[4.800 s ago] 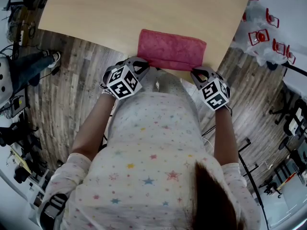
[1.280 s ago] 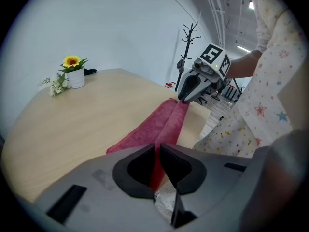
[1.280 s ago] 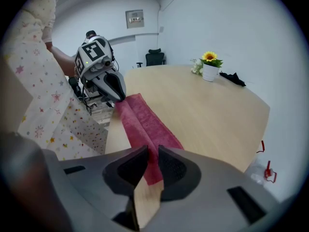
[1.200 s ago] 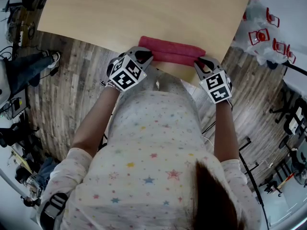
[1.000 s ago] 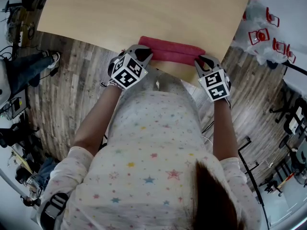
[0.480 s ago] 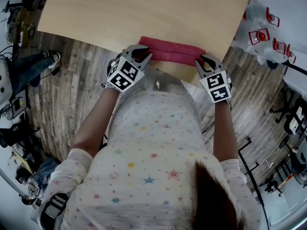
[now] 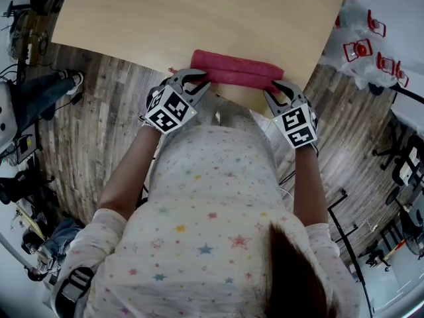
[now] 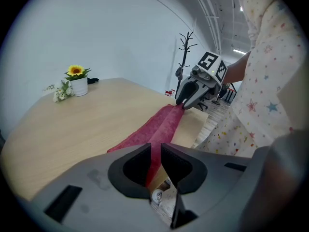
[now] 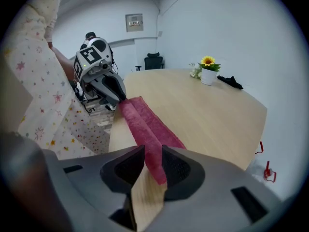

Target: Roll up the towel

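Half-rolled red towel (image 7: 235, 70) along wooden table's (image 7: 199, 12) near edge, ends pinched between jaws of left gripper (image 7: 193, 78) and right gripper (image 7: 277, 88). Seen only from gripper views: potted sunflower (image 8: 77, 81) at far side, coat stand (image 8: 187, 45) beyond.

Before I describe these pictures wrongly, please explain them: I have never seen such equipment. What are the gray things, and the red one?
There is no robot. A person holds a two-jaw hand tool, a gripper, in each hand. One picture comes from a camera on the person's head, looking down. The other two come from cameras riding on the left gripper and the right gripper, each looking along its own jaws. On the wooden table lies a red towel, gathered into a long narrow bundle near the person's edge. Each gripper is closed on one end of it. A small flower pot stands on the far side.
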Tool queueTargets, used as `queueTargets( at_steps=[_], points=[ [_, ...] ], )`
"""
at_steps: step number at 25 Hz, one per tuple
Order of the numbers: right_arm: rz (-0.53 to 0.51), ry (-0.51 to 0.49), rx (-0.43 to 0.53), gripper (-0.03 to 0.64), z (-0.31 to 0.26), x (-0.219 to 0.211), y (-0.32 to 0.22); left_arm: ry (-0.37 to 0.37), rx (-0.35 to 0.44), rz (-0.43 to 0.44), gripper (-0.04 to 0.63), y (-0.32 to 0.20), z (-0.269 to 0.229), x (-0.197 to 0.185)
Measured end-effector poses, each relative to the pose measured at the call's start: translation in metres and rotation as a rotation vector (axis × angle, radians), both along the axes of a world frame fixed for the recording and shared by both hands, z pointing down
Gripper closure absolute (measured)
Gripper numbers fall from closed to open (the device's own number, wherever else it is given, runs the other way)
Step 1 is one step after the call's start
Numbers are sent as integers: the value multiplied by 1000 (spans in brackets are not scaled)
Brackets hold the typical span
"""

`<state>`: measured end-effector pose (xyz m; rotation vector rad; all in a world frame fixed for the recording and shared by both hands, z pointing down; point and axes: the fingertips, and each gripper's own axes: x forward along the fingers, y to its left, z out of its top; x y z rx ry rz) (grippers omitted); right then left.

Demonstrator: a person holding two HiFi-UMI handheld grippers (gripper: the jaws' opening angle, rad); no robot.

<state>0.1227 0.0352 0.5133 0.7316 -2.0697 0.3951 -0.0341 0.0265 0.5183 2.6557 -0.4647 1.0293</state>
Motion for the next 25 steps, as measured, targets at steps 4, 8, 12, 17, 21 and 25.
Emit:
queueTargets(
  at_steps=[4,8,12,17,21,25],
  points=[
    [-48,29,-3,482,6,-4,4,-13,-10,23,496,5,3,-1],
    [-80,75,-3,477,11,-2,7,-61,0,54,461,8,10,-2],
    [-91,102,-5,477,18,0,9,-97,6,51,459,8,17,-7],
    [-96,120,-2,483,23,1,8,-143,37,52,460,3,21,-13],
    [-104,128,9,494,24,1,9,-164,48,63,481,4,24,-16],
    [-113,139,16,518,24,2,9,-173,61,74,521,1,23,-17]
  ],
)
